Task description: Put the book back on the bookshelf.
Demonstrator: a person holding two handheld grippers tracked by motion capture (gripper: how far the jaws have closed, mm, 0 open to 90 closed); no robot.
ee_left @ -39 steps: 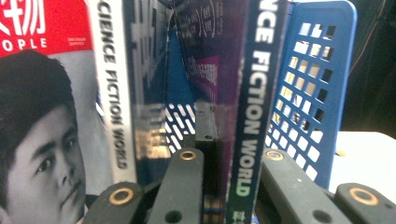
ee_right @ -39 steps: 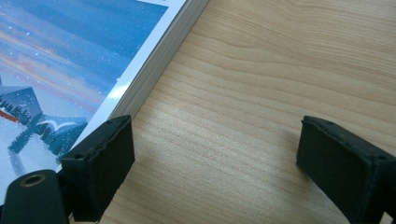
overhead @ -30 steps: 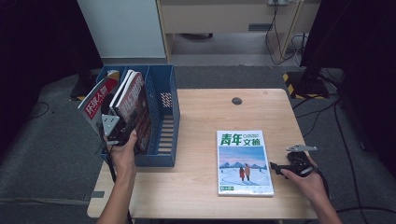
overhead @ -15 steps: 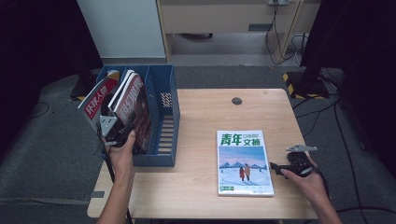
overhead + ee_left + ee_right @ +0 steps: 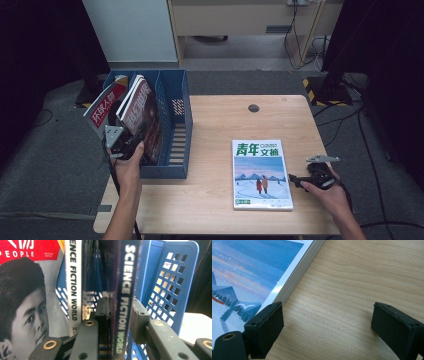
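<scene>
While the right gripper waits by the flat magazine on the table, the high view shows the left gripper at the blue rack, holding a dark magazine upright in the near compartment. Against the pictures of a second ago almost nothing has shifted; the left hand has crept slightly toward the rack, so I judge the filing step close to done, with release still to come.

From the left gripper view, the jaws are closed on the spine reading SCIENCE FICTION WORLD, beside a white-spined copy.

From the right gripper view, the jaws stand wide apart over bare wood, one fingertip just beside the flat magazine's edge, holding nothing.
</scene>
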